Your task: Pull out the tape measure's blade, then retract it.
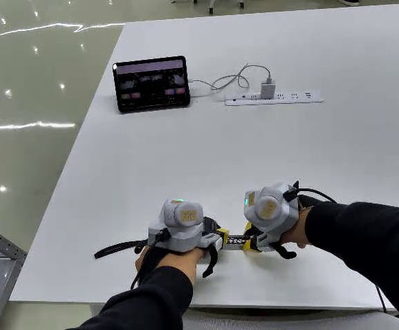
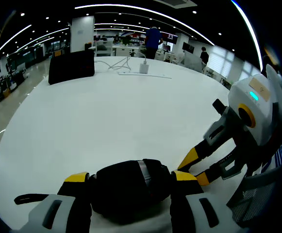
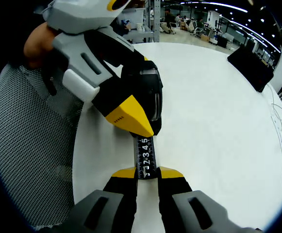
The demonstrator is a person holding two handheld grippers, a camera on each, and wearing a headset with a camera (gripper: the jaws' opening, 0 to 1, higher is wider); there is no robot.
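Clamping a tape measure (image 2: 131, 194) between the jaws of the left gripper (image 2: 131, 177), pressing in on both sides of it with the yellow-tipped fingers (image 2: 76, 177). Showing as a black, rounded, chunky case with a grey band across its top. Pinching the free end of the blade (image 3: 144, 153) in the right gripper (image 3: 143, 174), squeezing both jaws tight onto the narrow strip. Carrying printed ticks and numerals up to 5 along the short stretch drawn out.

Sitting well apart from the tablet (image 1: 151, 83), down by the edge of the table (image 1: 323, 158) farthest from it and somewhat to the tablet's right. Running the blade's long axis roughly parallel to the tablet's long side. Pointing the mouth of the case toward the right gripper, with the blade stretching flat across the small gap. Hovering just over the tabletop or resting on it: cannot tell which.

Giving the numerals and ticks plainly in the right gripper view, along with a mesh chair seat (image 3: 29, 145) off the table's edge. Rendering the same blade in the head view as a short dark strip bridging the two grippers. Presenting, in the left gripper view, the rounded back of the case, with the right gripper entering from the right. Also catching, in the head view, a power strip (image 1: 292, 98) just right of the tablet, a charger (image 1: 268, 89) plugged into it and a cable (image 1: 220, 81) looping back to the tablet.
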